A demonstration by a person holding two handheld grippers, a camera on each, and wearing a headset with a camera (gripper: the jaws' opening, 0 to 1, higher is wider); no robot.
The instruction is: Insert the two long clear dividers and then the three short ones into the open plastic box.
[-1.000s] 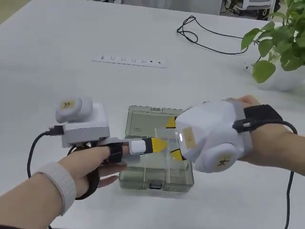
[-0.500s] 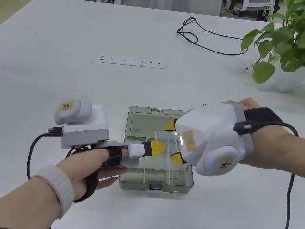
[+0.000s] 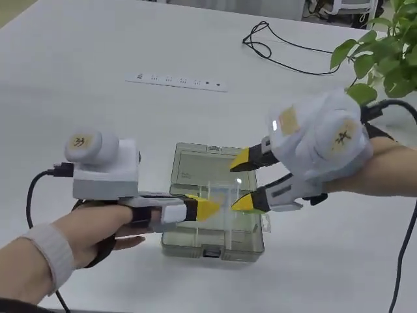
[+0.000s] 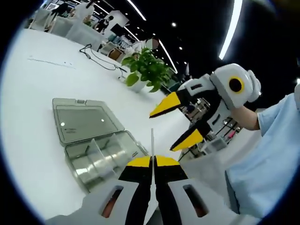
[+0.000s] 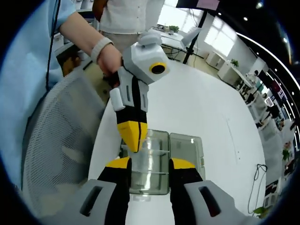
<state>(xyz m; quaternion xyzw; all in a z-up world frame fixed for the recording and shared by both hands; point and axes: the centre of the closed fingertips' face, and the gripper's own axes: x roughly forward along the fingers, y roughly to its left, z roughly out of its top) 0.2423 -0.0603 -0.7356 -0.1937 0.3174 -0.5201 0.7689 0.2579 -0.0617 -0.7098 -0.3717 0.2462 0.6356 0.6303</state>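
The clear plastic box lies open on the white table, its lid flat behind it. Clear dividers stand inside its tray. My left gripper is over the tray's left side, shut on a thin clear divider that I see edge-on in the left gripper view. In the right gripper view that divider hangs from the left gripper above the box. My right gripper hovers over the box's right side, jaws wide open and holding nothing, a little apart from the divider.
A white power strip lies further back on the table, with a black cable behind it. A potted plant stands at the back right. A mesh chair is beside the table's near edge.
My right gripper has pulled away up and to the right, rolled over, and its jaws now stand open. The left gripper still holds the divider and has barely shifted.
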